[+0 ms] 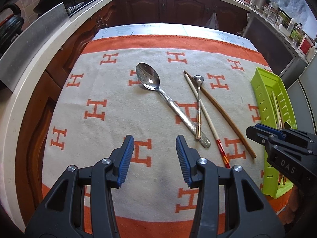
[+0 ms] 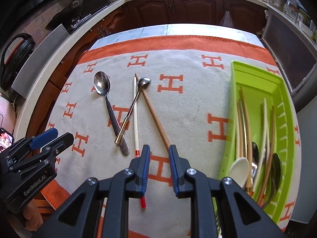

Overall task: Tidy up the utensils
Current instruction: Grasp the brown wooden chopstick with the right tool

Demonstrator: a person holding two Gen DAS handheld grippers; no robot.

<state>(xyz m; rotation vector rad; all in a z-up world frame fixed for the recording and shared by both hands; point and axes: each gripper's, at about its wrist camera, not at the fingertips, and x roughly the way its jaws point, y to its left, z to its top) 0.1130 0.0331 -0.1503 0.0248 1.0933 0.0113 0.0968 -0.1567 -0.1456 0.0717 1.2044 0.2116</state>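
Hovering my right gripper, jaws spread, over the brown chopstick to bin it in the green tray at the surface's right edge; left gripper spread, idle.

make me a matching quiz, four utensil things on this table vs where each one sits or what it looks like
Things:
1. large spoon
2. small spoon
3. brown chopstick
4. green tray

Descriptions:
A. holds utensils already put away
B. its handle crosses over a white chopstick
C. lies bare on the blanket nearest the tray
D. leftmost loose utensil, widest bowl

Pairs: 1-D, 2-B, 3-C, 4-A
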